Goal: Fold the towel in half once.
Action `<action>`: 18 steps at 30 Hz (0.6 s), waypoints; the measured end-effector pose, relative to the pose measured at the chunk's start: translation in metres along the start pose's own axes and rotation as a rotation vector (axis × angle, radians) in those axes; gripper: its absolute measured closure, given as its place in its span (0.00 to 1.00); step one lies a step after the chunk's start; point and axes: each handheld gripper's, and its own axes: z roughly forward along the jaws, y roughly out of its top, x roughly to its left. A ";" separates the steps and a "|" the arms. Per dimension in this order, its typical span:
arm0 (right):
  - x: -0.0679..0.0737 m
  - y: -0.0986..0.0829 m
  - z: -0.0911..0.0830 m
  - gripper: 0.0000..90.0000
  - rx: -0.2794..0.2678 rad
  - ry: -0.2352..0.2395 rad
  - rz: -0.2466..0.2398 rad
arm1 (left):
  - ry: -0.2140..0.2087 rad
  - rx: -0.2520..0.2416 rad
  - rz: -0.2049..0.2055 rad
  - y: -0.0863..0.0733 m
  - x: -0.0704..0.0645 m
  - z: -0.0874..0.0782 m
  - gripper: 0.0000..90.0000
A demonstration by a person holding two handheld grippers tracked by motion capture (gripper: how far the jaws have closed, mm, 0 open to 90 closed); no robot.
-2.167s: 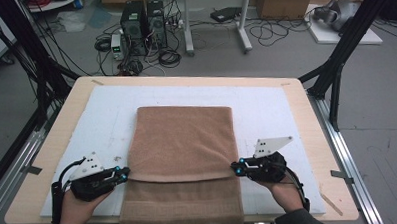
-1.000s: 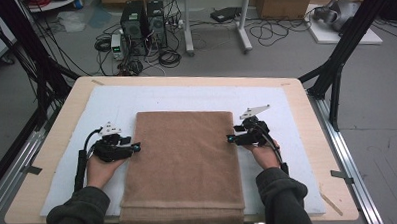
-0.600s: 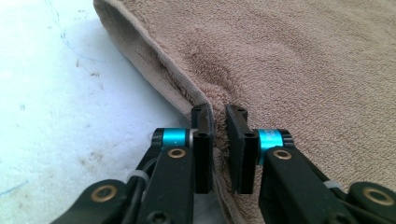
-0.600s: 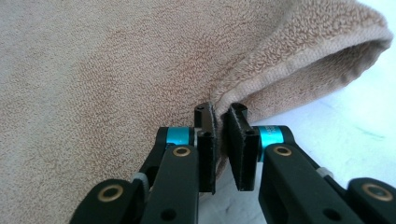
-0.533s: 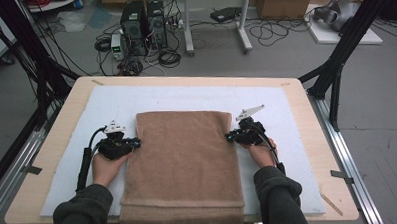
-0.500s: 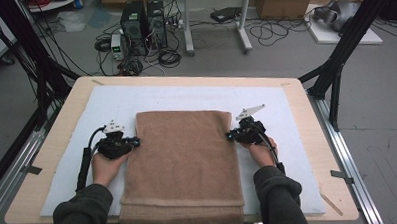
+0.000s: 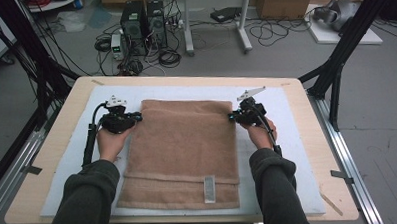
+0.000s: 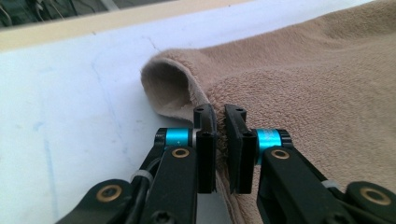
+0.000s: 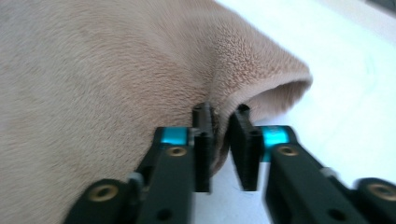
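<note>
A: Fingers (image 8: pixel 205 154) on the left gripper (image 8: pixel 219 140) – clamped on the towel (image 7: pixel 182 147) edge, cloth pinched between them. Same w/ the right gripper (image 9: pixel 223 140), its fingers (image 9: pixel 201 154) nipped on the opposite side edge.

B: Towel where?

A: Brown, folded, lying flat on the white mat (image 7: pixel 288 154) on the table (image 7: pixel 62 147). Nearest towel end has a small label (image 7: pixel 209 188) and a lower layer sticking out under the top fold.

B: Grippers vs towel?

A: Left gripper (image 7: pixel 136 117) at the towel's left edge, right gripper (image 7: pixel 232 117) at its right edge, both near the far corners. Each pinched edge curls up off the mat. Beyond the towel's far end: bare mat, then table rim.
</note>
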 end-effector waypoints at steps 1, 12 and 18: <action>-0.002 -0.003 0.004 0.75 0.014 -0.008 0.022 | 0.007 0.026 0.002 -0.003 0.001 0.002 0.83; 0.023 -0.015 -0.044 0.57 -0.069 0.049 0.005 | -0.074 0.008 0.054 -0.027 -0.005 -0.046 0.60; 0.066 -0.037 -0.058 0.60 -0.069 0.148 -0.090 | -0.151 0.030 0.153 -0.060 -0.027 -0.069 0.61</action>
